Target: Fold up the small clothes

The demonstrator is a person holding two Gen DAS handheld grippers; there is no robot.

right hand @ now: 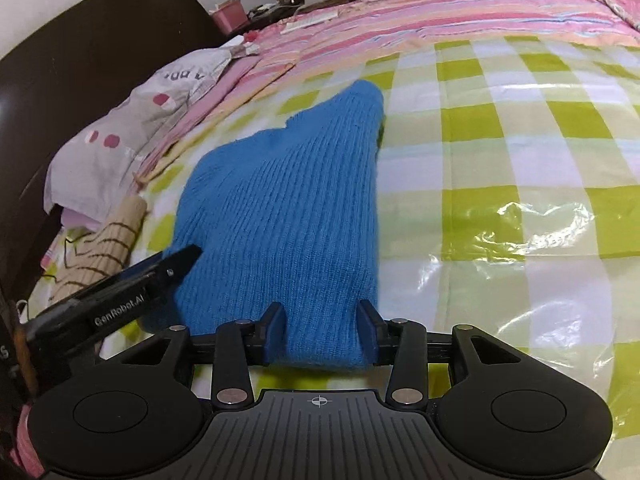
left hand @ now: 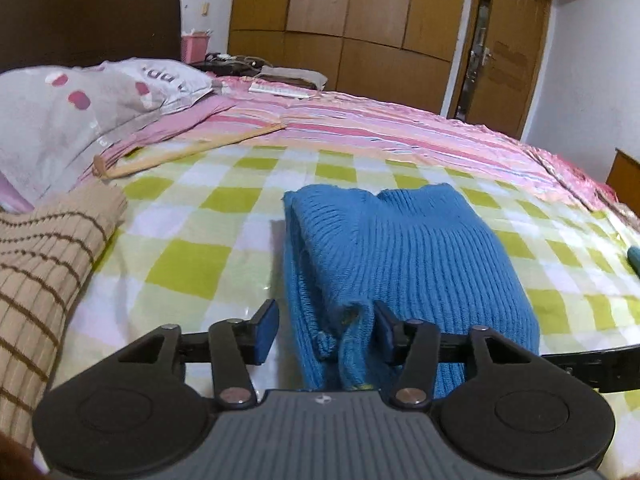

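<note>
A folded blue knit sweater lies on the green-checked bed cover. My left gripper is open around the sweater's near left edge, with bunched knit between its blue pads. In the right wrist view the sweater stretches away from me. My right gripper is open, its pads on either side of the sweater's near edge. The left gripper's black body shows at the sweater's left side.
A beige striped knit garment lies at the left. A grey pillow and a pink striped quilt lie beyond. A dark headboard, wooden wardrobes and a door stand behind. Shiny plastic film covers the bed.
</note>
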